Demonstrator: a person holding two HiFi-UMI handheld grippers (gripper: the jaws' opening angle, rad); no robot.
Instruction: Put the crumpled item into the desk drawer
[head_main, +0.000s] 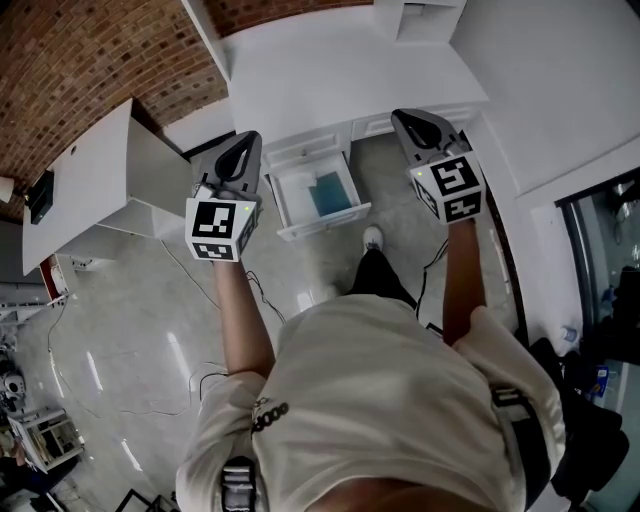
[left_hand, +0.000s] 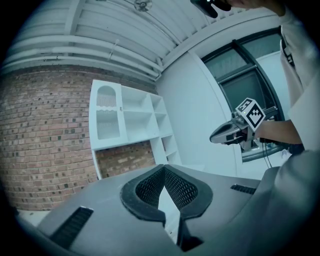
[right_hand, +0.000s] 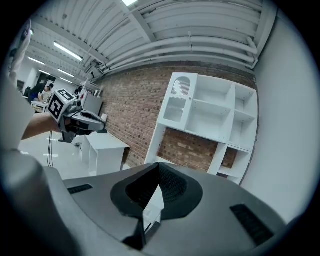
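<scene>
A glossy pale floor (head_main: 130, 330) spreads below both grippers, and a brick wall (head_main: 70, 60) rises ahead of them. A white desk (head_main: 330, 70) stands straight in front of the jaws. A white cabinet (head_main: 100, 170) sits off to the left of the left gripper (head_main: 246, 140).

The desk's drawer (head_main: 325, 222) is pulled out, below and between the left gripper and the right gripper (head_main: 400, 115). A teal item (head_main: 330, 193) lies inside it, apart from both grippers; whether it is crumpled cannot be told.

Only the head view shows the drawer and the item. The gripper views show instead a ribbed ceiling (right_hand: 200, 30) and a white shelf unit (left_hand: 130, 115) against the bricks, and each shows the other gripper off to its side. The left gripper view alone shows a dark-framed window (left_hand: 245, 80) beyond the right gripper.

Both grippers' jaws are closed tip to tip, with nothing between them.
</scene>
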